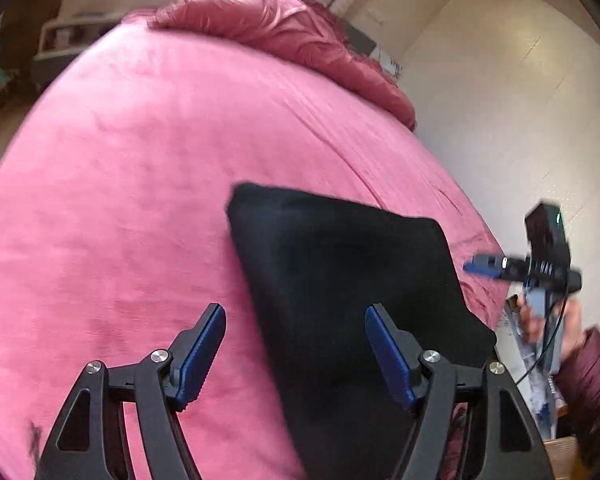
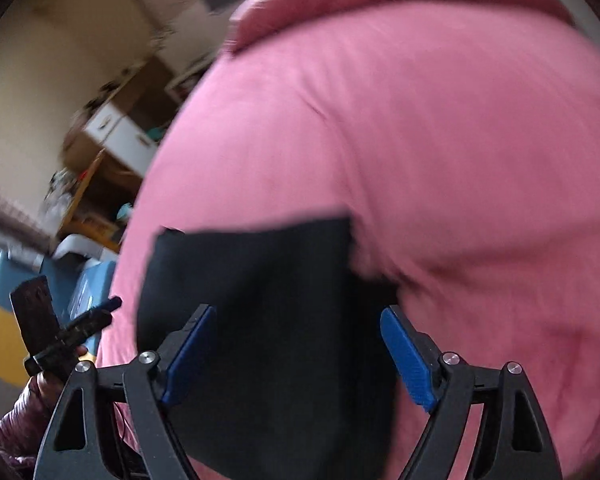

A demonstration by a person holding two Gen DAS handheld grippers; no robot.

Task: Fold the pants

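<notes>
Already the black pants (image 1: pixel 340 280) lie as a compact, flat, roughly rectangular packet on the pink bedspread (image 1: pixel 120 200), near the bed's front edge and well apart from the crumpled darker-pink duvet (image 1: pixel 292 36) heaped at the far side. Seen from the left wrist, the packet's long axis runs diagonally, from a far corner toward the near right, and the packet sits ahead and slightly to the right of the left tongs (image 1: pixel 296 354): its right finger shows against the black cloth, its left finger against bare bedspread. From the right wrist, the pants (image 2: pixel 260 320) fill the gap between the fingers of the right tongs (image 2: pixel 296 354), directly ahead and below. Both tongs stand wide apart and hold nothing; whether either touches the cloth I cannot tell, as both views are blurred. The right tongs seem the more squarely placed over the packet, so I judge them nearer to any last press or tidy-up. The fabric looks matte, soft and thick, with rounded corners and no visible creases or seams; its edges are fairly straight. The bedspread looks like brushed cotton, faintly wrinkled. The tongs' pads (image 2: pixel 410 360) are ribbed blue on black linkages. By my reading the fold looks essentially finished.
</notes>
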